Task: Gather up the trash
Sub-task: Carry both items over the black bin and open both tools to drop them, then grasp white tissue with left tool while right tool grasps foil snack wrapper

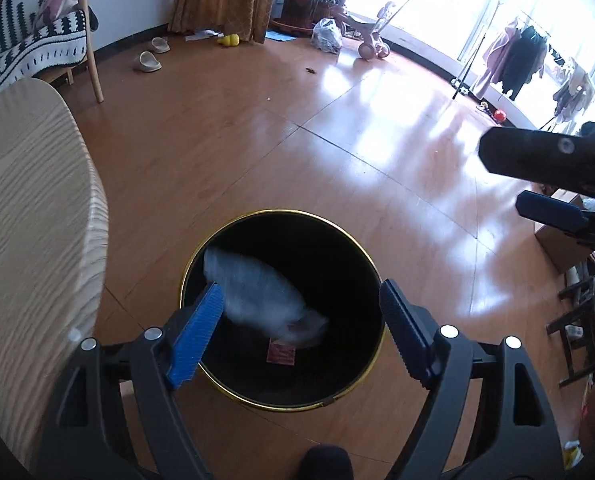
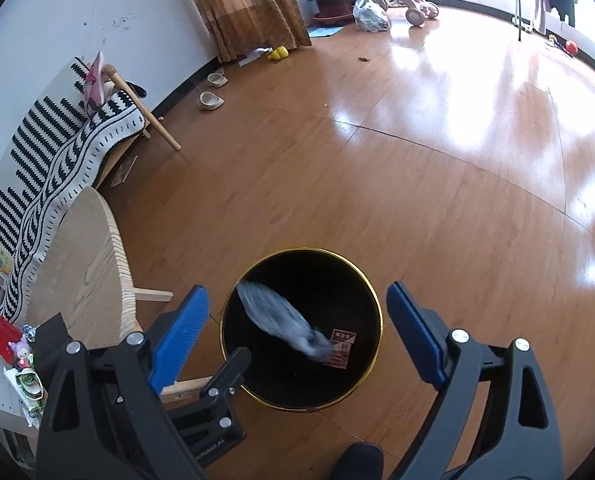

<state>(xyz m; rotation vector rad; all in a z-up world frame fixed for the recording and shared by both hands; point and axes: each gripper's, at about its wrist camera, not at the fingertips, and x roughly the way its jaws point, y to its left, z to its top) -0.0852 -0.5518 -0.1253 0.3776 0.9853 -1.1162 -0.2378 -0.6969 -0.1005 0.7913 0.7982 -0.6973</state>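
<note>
- Crumpled pale wrapper (image 1: 263, 294), blurred, mid-drop inside black bin (image 1: 349, 394); lying aslant from the bin's upper-left wall toward its floor; touching neither tongs; material unclear through the blur, looks like thin plastic or tissue
- Judged very light, soft, crushable, not fragile; likely slippery if film; best pinched across a bunched fold, not a loose edge; no regrasp needed now since already within the bin
- Small red printed packet (image 2: 342, 347) flat on the bin floor, just beside the wrapper's lower end; flat and thin, judged awkward to pinch from above
- Bin round, black inside, gold rim, upright on the wooden floor (image 1: 337, 120); just beside the pale round bench (image 1: 29, 200)
- Left tongs (image 1: 301, 332) wide apart, nothing between the pads; poised over the bin mouth, angled steeply down; blue pads straddling the opening
- Right tongs (image 2: 297, 340) also wide, empty; over the same bin, pitched down, the left tool's black body crossing under its left finger in the right wrist view
- Right tool showing at the right edge of the left wrist view, apart from the bin
- More litter judged pending: wrappers and small toys (image 2: 17, 356) at the bench's far-left edge; plastic bag (image 1: 327, 36) near the plant pot by the window; scraps by the curtain (image 2: 253, 4)
- Dark shoe tip (image 1: 325, 462) at the bottom edge, close to the bin
</note>
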